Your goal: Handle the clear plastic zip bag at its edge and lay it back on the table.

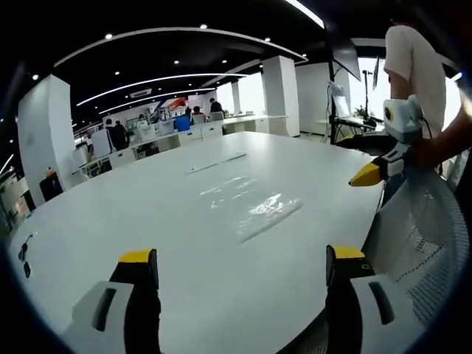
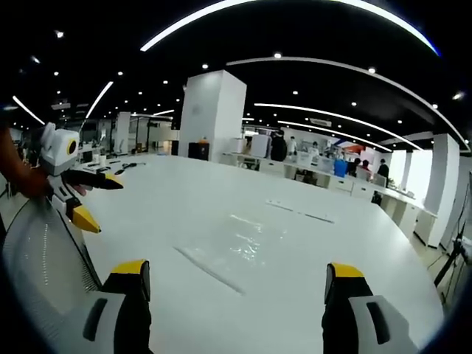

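The clear plastic zip bag lies flat on the white table, its zip edge a pale strip along one side. In the left gripper view my left gripper stands open at the table's near edge, short of the bag and touching nothing. My right gripper comes in from the right, held by a hand over the table's edge. In the right gripper view the bag lies just ahead of my open right gripper. The left gripper shows at the left there, its jaws apart.
A thin clear strip lies farther out on the table. A mesh chair back stands at the table's edge between the grippers. A person in a white shirt is close by. Desks, pillars and seated people fill the room behind.
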